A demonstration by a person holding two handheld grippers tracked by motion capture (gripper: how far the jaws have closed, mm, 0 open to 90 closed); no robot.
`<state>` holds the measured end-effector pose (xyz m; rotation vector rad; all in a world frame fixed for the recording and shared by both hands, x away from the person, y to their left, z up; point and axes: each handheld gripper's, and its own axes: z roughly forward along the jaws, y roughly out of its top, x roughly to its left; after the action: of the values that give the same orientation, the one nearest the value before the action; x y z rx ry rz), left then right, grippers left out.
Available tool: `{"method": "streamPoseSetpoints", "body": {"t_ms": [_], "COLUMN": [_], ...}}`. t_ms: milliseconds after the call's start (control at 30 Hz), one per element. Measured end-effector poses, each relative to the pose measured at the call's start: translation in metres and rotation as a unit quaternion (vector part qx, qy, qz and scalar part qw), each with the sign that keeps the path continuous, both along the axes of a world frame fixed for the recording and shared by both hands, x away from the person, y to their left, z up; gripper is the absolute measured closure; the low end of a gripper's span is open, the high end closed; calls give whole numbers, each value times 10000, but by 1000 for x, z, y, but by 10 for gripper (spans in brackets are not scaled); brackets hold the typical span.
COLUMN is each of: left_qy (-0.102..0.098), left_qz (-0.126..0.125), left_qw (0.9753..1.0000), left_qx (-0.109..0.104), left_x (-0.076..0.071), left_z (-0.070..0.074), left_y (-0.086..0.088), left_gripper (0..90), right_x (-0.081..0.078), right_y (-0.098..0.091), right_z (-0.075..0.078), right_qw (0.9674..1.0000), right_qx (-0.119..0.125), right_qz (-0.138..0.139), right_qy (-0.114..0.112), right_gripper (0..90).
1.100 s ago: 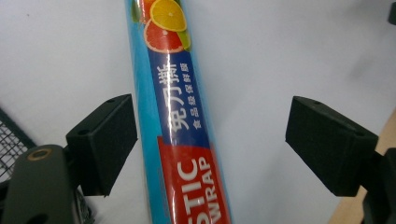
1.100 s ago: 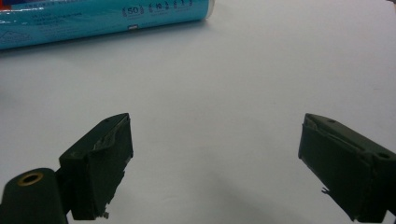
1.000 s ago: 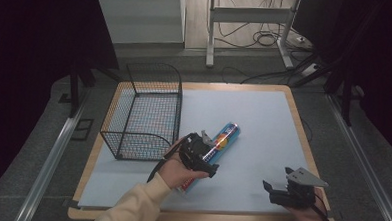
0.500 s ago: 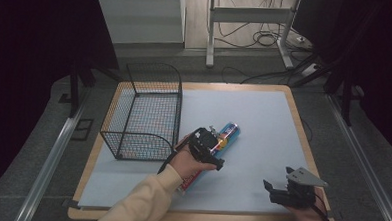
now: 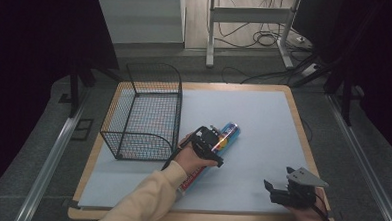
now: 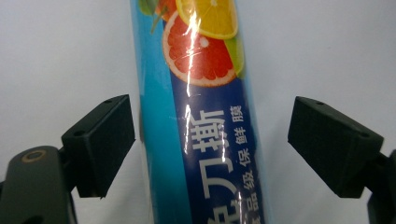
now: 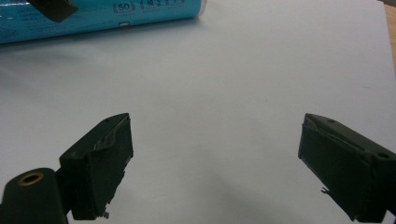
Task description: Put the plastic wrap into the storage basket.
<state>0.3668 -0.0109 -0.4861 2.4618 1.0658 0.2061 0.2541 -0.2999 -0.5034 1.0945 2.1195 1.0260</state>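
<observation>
High view: a blue roll of cling film (image 5: 217,149) is seen lying flat on the pale sheet of the bench (image 5: 263,118), near the middle, slanted from the near edge toward the far right corner. The left gripper (image 5: 213,141) is held directly over the roll's middle by a hand in a cream sleeve (image 5: 145,201). A black wire basket (image 5: 144,113) is placed at the left edge, just beside the roll. The right gripper (image 5: 275,190) is held near the near right corner, well apart from the roll.

Left gripper view: the roll (image 6: 205,116), printed with citrus slices and white lettering, is shown running lengthwise between the two black jaws. The jaws are set apart and have just been opening; the left one is close to the roll's side, the right one stands clear of it.

Right gripper view: the jaws of the right gripper (image 7: 215,163) are spread wide over bare sheet, nothing between them. The roll (image 7: 93,18) is recorded along the top edge.
</observation>
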Motion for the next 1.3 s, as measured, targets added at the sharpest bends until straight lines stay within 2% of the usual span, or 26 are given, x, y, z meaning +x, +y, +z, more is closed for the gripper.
{"method": "streamPoseSetpoints", "body": {"t_ms": [167,367,467,533,567,833,1000,1100,1300], "left_qy": [155,209,247,285,347,488,594,576,527], "left_qz": [27,104,88,47,53,115,-109,-122,-176], "left_qw": [9998,9994,9992,9990,9990,9985,9980,9981,9985], "left_qx": [105,251,297,340,278,236,196,156,5], "left_x": [5,10,12,13,13,16,13,12,11], "left_z": [-8,-14,-16,-17,-18,-16,-10,-7,11], "left_y": [-4,-4,-4,-3,-3,-1,0,0,4], "left_gripper": [140,150,208,285,285,302,307,309,311], "right_x": [0,0,0,0,0,0,0,0,-1], "right_y": [0,0,0,0,0,1,0,0,0], "right_z": [0,-1,-1,0,0,0,0,0,1], "right_qw": [10000,10000,10000,10000,10000,10000,10000,10000,10000], "right_qx": [-12,-38,-51,-58,-58,-87,-79,-80,-89], "right_qz": [9,17,23,14,14,14,10,1,-4], "right_qy": [7,26,17,11,11,1,-14,-14,-28], "right_gripper": [101,101,101,101,101,102,103,103,104]}}
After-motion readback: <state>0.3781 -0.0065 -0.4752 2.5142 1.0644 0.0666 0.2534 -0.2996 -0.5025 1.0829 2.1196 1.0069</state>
